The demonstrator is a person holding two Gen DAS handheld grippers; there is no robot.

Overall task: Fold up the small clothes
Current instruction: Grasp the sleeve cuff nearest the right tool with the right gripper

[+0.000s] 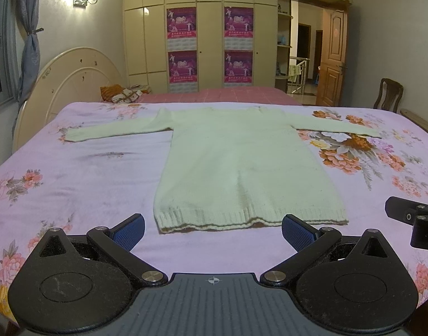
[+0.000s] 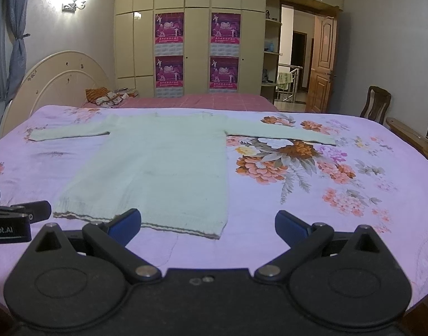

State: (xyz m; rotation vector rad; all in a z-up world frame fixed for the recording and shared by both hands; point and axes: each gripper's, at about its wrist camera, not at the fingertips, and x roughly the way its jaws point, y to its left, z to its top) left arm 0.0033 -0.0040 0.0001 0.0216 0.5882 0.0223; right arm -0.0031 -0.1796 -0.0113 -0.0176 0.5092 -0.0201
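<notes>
A pale cream knitted sweater (image 1: 242,162) lies flat on the floral lilac bedsheet (image 1: 74,173), hem toward me, both sleeves spread out sideways. My left gripper (image 1: 213,231) is open and empty, hovering just before the hem. The sweater also shows in the right wrist view (image 2: 163,168), left of centre. My right gripper (image 2: 207,225) is open and empty, in front of the hem's right corner. The right gripper's body shows at the right edge of the left wrist view (image 1: 415,218); the left gripper shows at the left edge of the right wrist view (image 2: 15,218).
A cream headboard (image 1: 68,84) stands at the left. A pink-covered bed part (image 1: 228,95) with a folded orange cloth (image 1: 121,93) lies behind. A wardrobe (image 1: 200,28) is at the back, a wooden chair (image 1: 387,95) and open door (image 1: 331,58) at the right.
</notes>
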